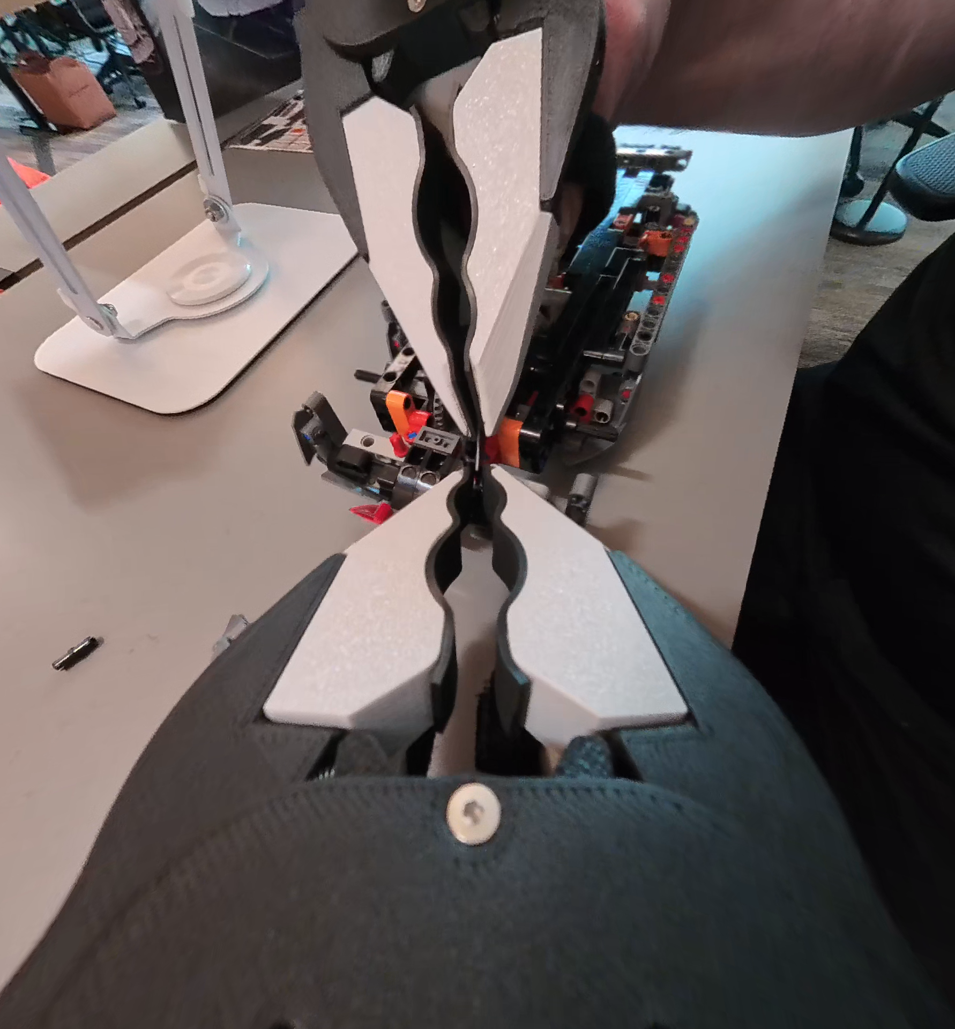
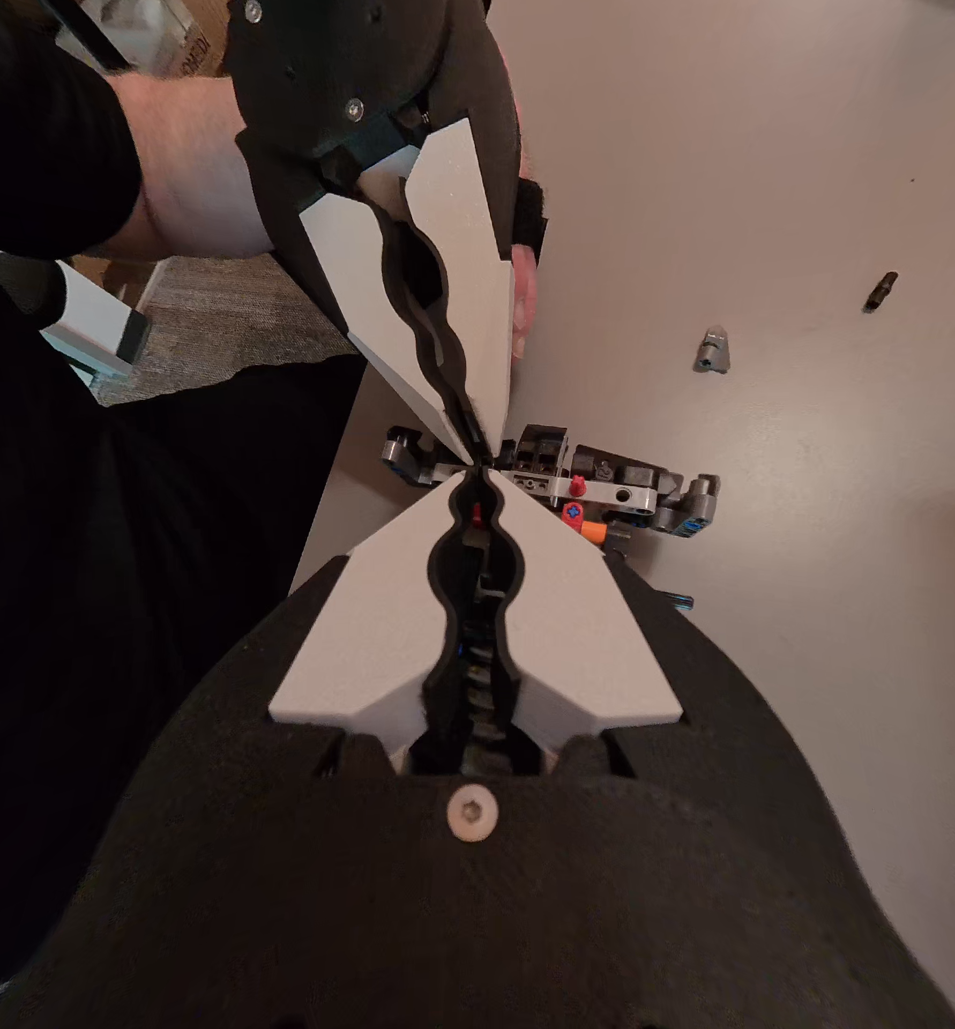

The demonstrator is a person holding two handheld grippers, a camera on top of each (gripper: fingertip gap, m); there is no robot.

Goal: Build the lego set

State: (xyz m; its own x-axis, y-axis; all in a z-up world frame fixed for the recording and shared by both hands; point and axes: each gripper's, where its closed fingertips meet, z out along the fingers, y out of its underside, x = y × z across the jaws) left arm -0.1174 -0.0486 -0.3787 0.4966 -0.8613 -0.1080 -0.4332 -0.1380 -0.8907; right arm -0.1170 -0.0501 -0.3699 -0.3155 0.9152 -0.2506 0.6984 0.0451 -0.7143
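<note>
The half-built lego car (image 1: 603, 345) lies flat on the pale bench (image 1: 158, 529), a long black and grey frame with red and orange pins, stretching away toward the far right. Two loose pieces lie apart from it: a small black pin (image 1: 77, 652) and a grey connector (image 2: 712, 349).

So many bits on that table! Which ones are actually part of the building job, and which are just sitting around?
Part of the job:
- lego car frame
- left gripper and right gripper, tips meeting over the frame
- loose black pin
- loose grey piece

Just lying about:
- white lamp stand
- brown paper bag
- chair
</note>
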